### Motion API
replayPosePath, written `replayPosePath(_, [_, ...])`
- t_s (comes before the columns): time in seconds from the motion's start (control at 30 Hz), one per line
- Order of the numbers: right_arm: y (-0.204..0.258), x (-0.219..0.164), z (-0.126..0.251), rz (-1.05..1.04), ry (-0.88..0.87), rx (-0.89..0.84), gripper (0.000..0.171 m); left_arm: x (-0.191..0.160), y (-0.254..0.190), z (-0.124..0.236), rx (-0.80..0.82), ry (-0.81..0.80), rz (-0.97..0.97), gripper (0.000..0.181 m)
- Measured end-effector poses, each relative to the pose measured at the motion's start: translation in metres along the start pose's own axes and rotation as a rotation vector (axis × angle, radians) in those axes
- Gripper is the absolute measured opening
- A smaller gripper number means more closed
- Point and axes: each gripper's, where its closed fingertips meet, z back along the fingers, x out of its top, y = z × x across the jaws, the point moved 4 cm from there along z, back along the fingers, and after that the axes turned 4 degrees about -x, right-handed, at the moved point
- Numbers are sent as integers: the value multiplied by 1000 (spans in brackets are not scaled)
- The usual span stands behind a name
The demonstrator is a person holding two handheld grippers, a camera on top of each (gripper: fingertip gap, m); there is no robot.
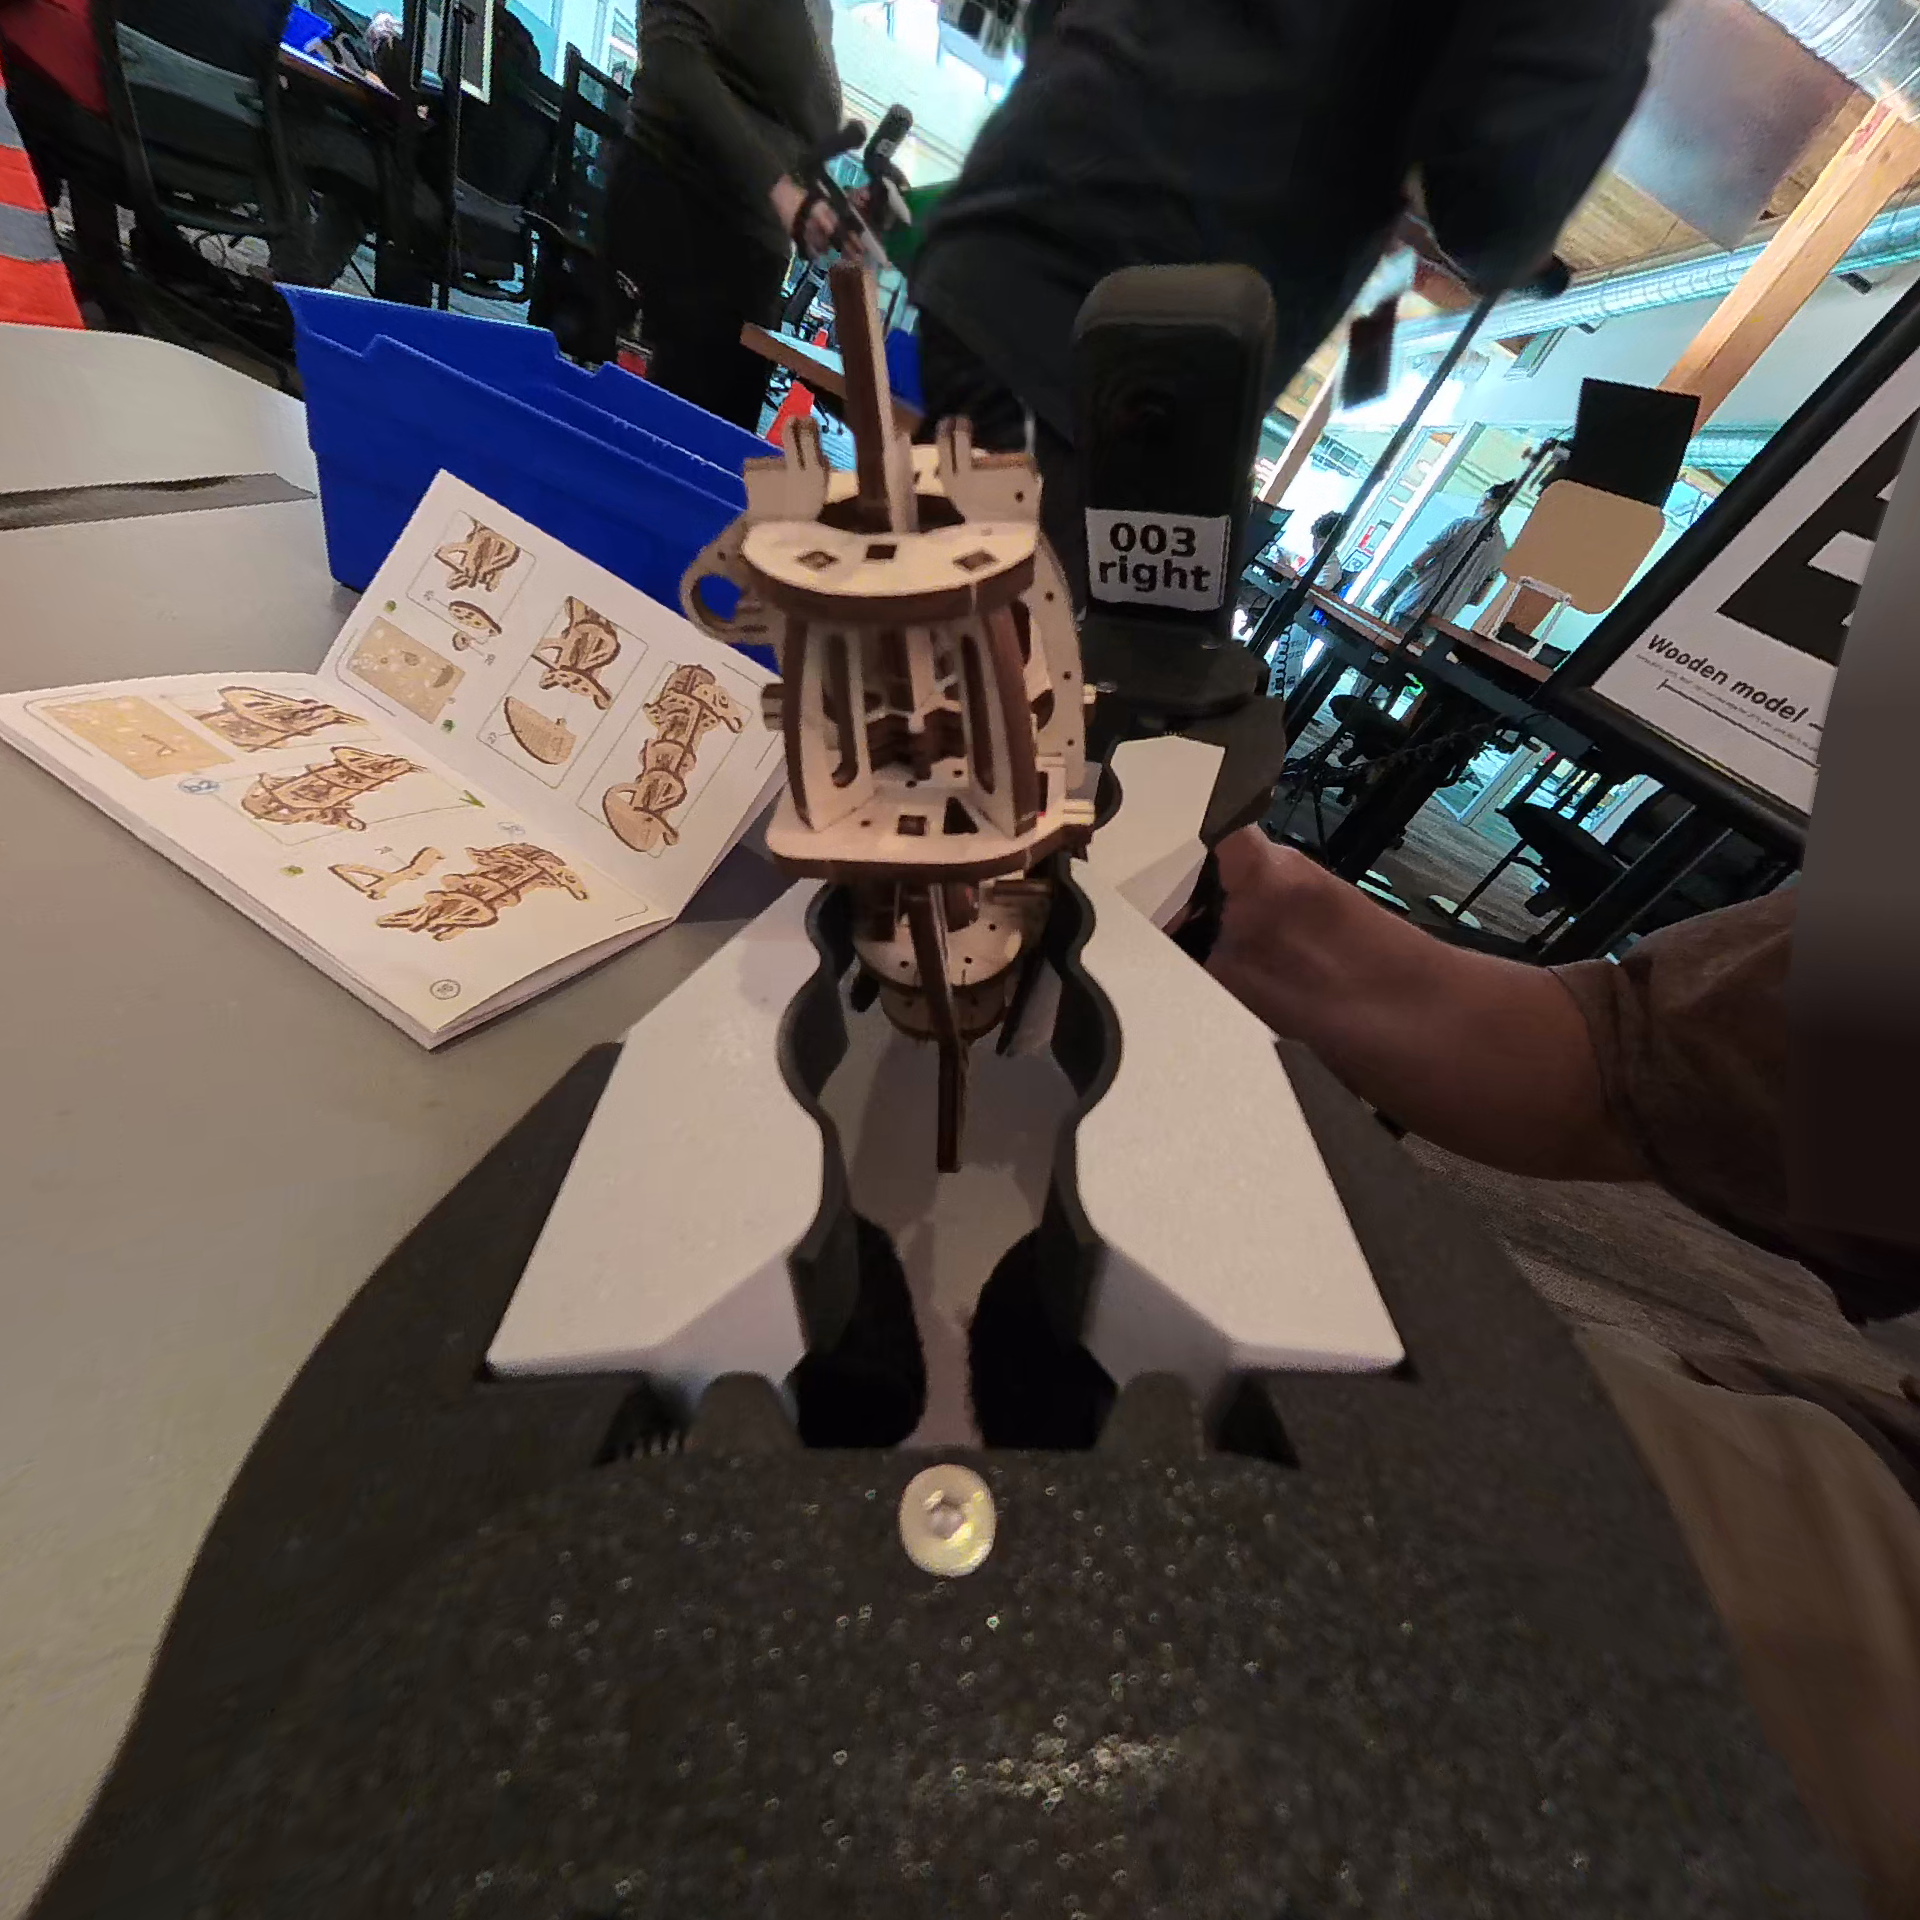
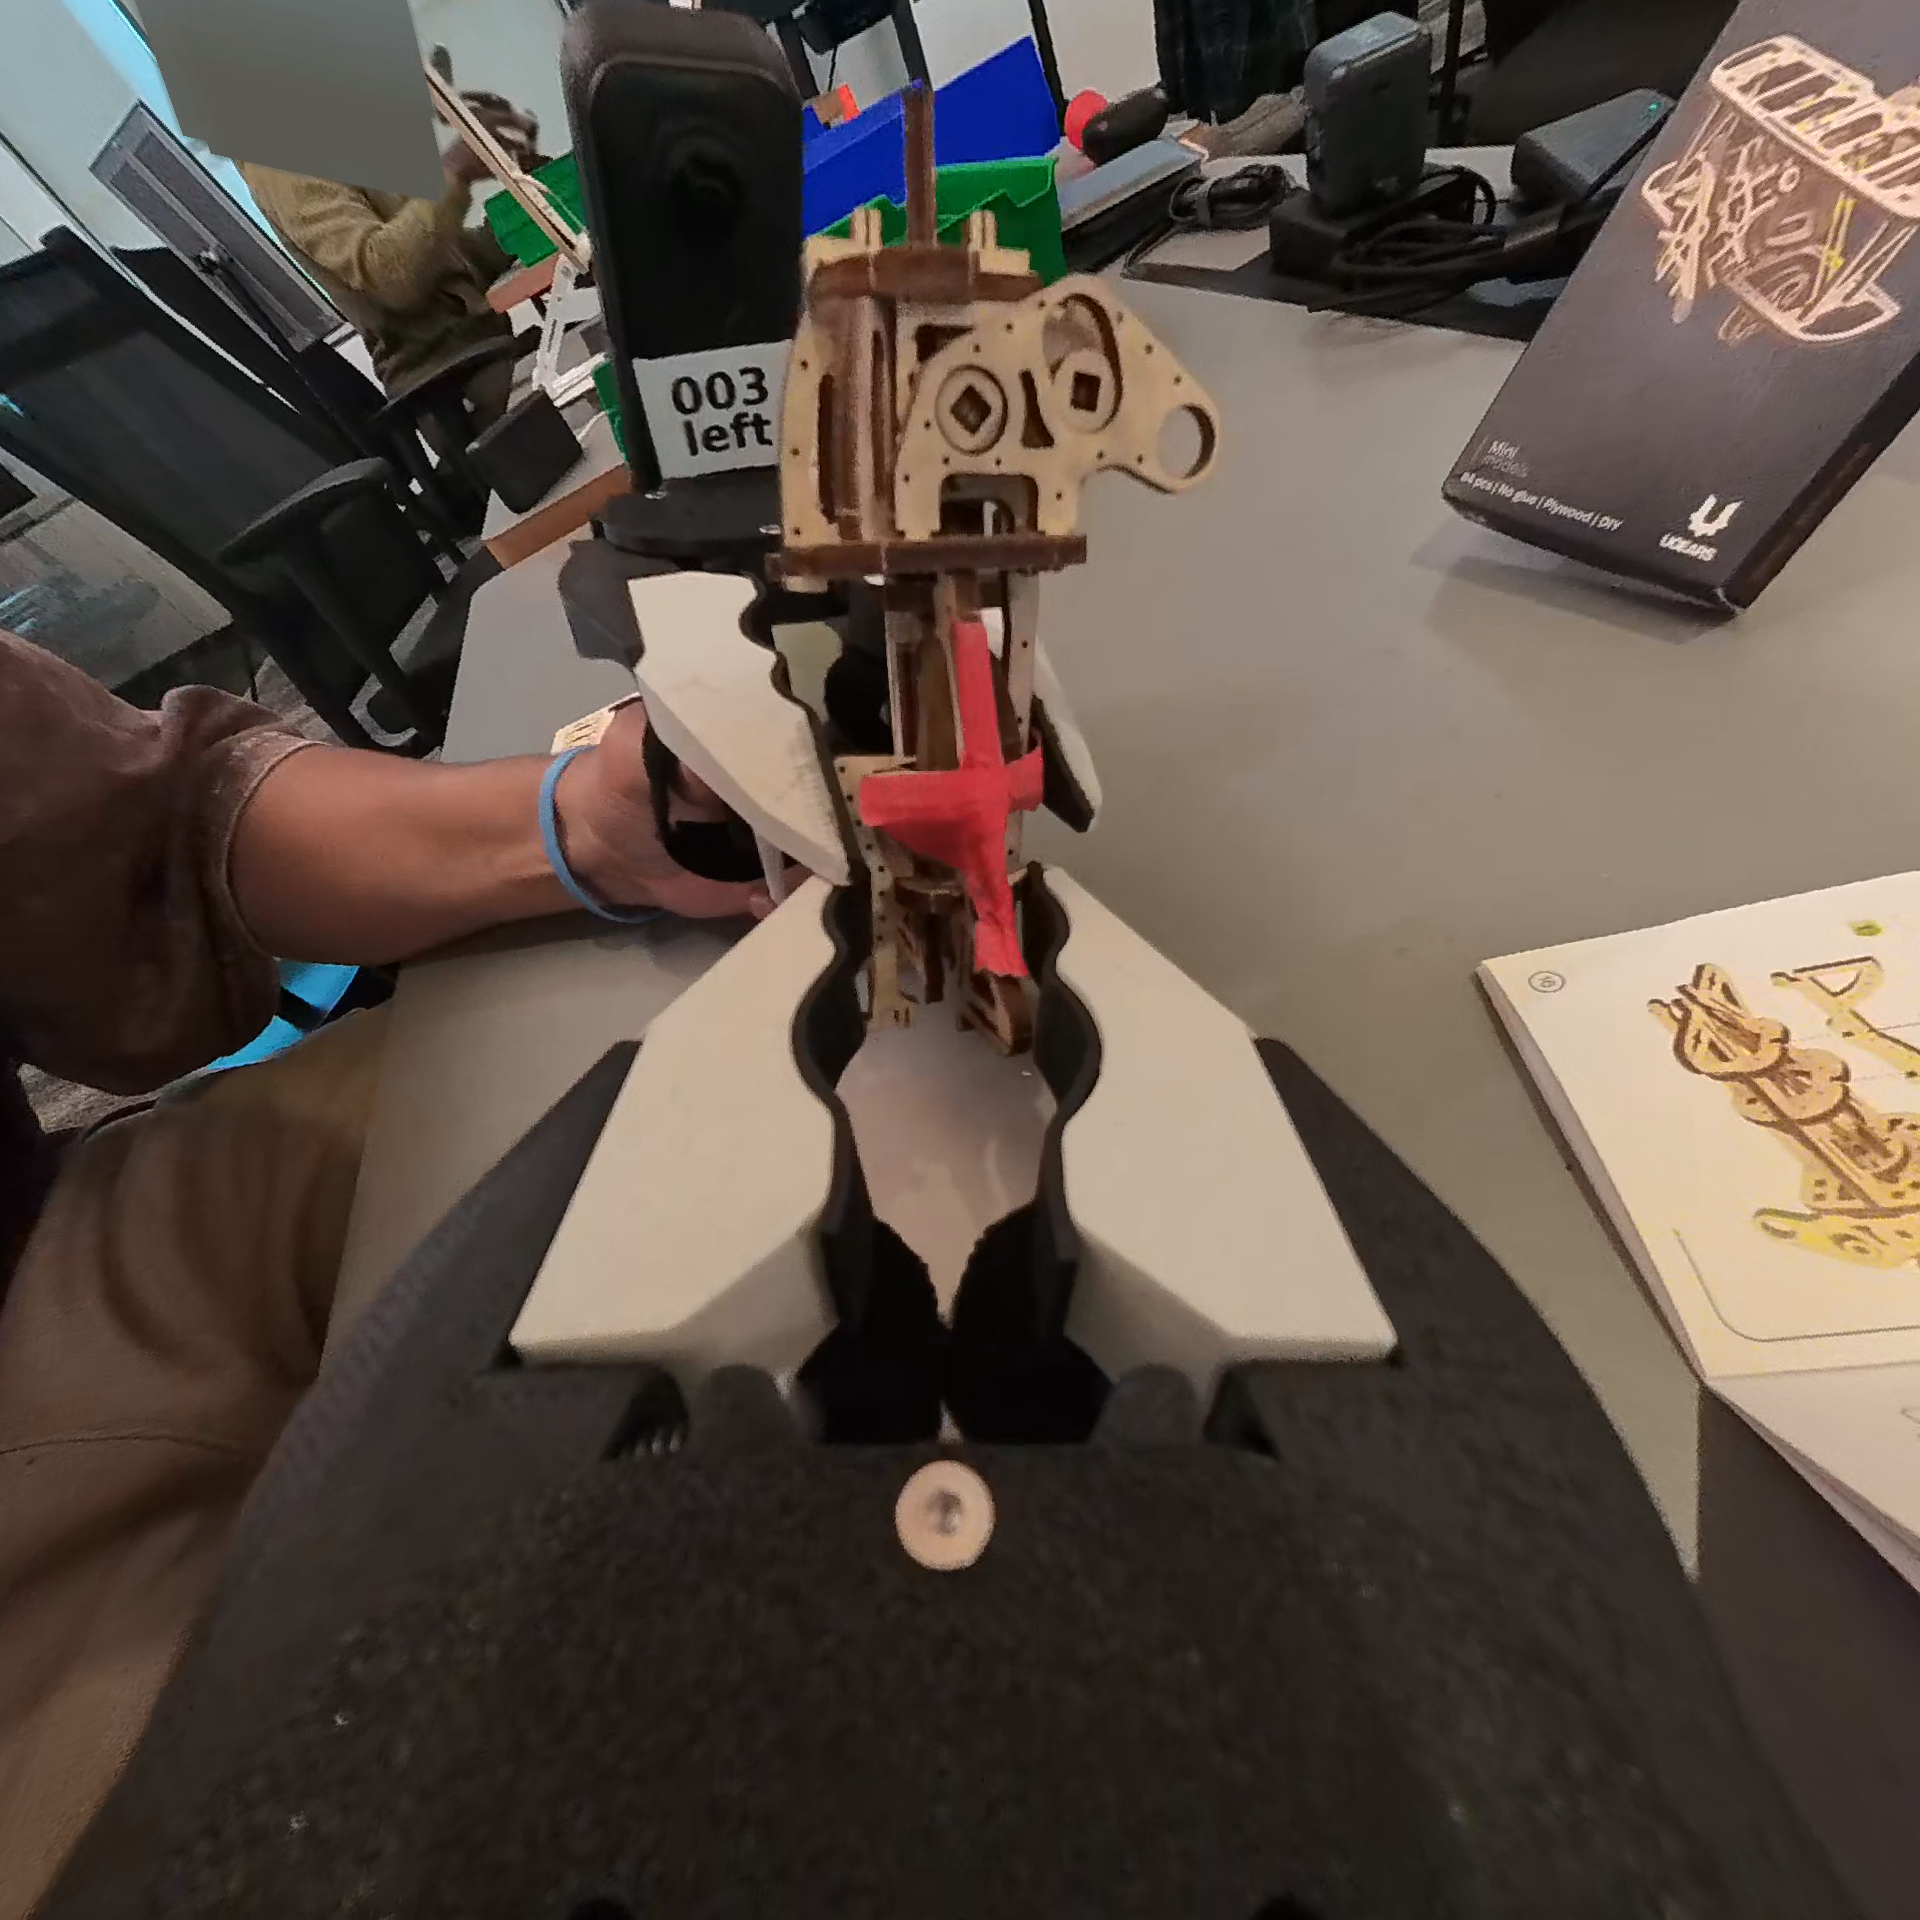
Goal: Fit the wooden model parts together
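Observation:
A tall wooden model (image 1: 914,675) of pale plywood plates and dark ribs stands upright between both grippers, above the grey table (image 1: 156,1091). A dark rod (image 1: 868,384) sticks out of its top. My left gripper (image 1: 951,925) is shut on the model's lower end. My right gripper (image 2: 945,914) is shut on the same model (image 2: 966,416) from the opposite side, near a cross of red tape (image 2: 966,800). Each gripper shows in the other's view: the right one (image 1: 1164,821) and the left one (image 2: 748,727). The grip points are partly hidden.
An open instruction booklet (image 1: 416,790) lies left of the model, and also shows in the right wrist view (image 2: 1714,1143). A blue bin (image 1: 499,436) stands behind it. A dark model box (image 2: 1714,312) leans at the back right. People stand behind the table. Left and right tips are no more than a few centimetres apart.

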Motion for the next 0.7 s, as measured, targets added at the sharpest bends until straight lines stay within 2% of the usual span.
replayPosePath(0.7, [-1,-3,-1,1,40,-9,27,-2,3,1,1,20,-3,35])
